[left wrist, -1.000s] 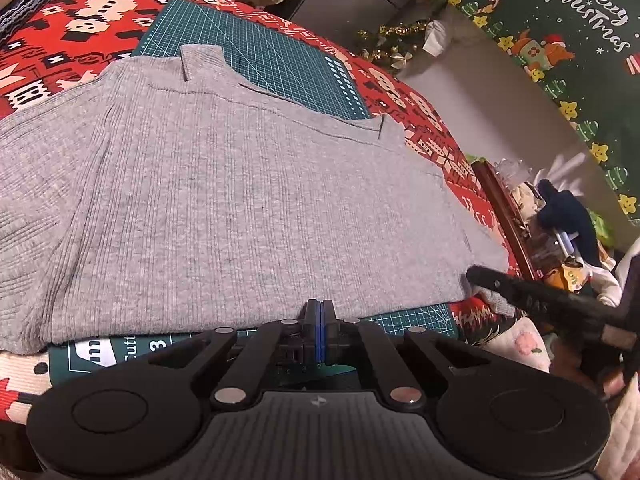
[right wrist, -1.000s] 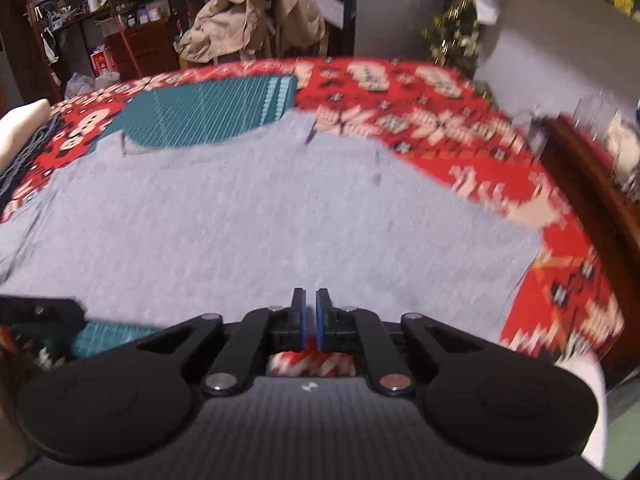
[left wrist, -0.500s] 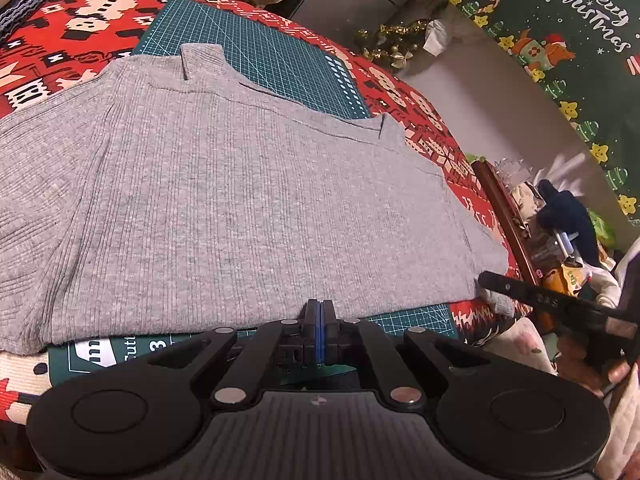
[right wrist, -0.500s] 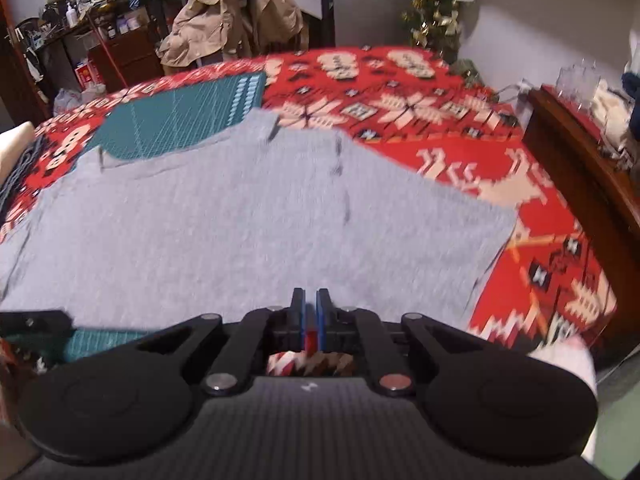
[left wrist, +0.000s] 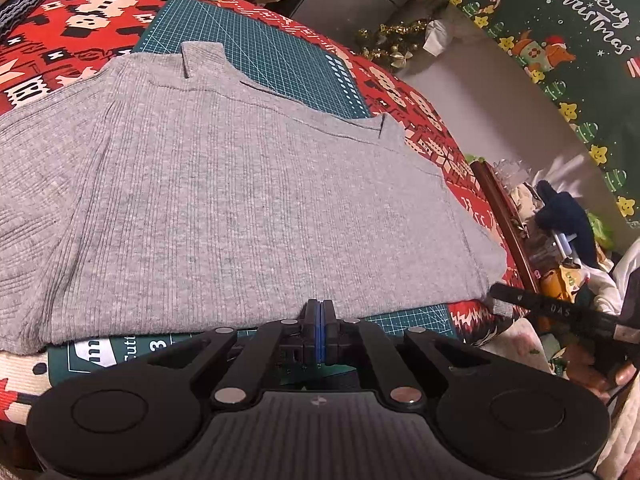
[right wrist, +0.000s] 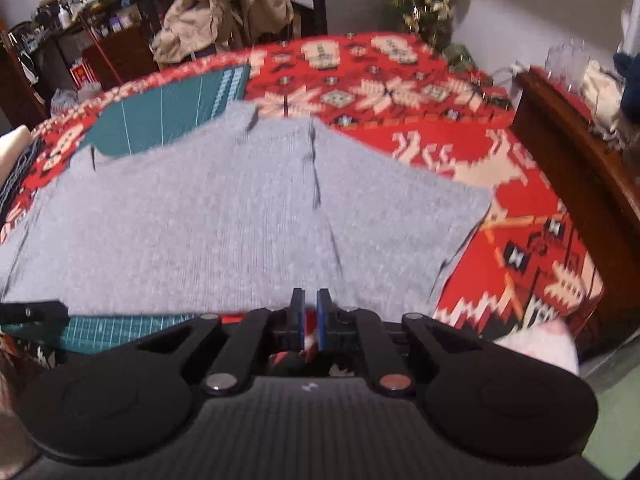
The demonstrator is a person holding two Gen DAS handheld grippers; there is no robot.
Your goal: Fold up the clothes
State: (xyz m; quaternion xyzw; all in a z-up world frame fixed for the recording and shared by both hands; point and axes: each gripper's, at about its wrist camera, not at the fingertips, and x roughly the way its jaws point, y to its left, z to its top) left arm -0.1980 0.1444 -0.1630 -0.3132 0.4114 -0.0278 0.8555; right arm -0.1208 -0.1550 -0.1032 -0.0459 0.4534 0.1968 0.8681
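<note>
A grey ribbed sweater (left wrist: 248, 200) lies flat on the table, its collar at the far side; it also shows in the right wrist view (right wrist: 224, 232). My left gripper (left wrist: 320, 308) is shut and empty, just short of the sweater's near hem at its middle. My right gripper (right wrist: 310, 300) stands a small gap open, empty, at the near hem toward the right sleeve (right wrist: 420, 220). The right gripper's finger also shows at the sweater's right corner in the left wrist view (left wrist: 520, 300).
A green cutting mat (left wrist: 264, 52) lies under the sweater on a red patterned tablecloth (right wrist: 400, 92). A dark wooden rail (right wrist: 580, 168) with clutter runs along the right. A chair with a beige coat (right wrist: 224, 4) stands beyond the table.
The right gripper has moved right along the near hem and its jaws have parted slightly. The left gripper has stayed in place, shut.
</note>
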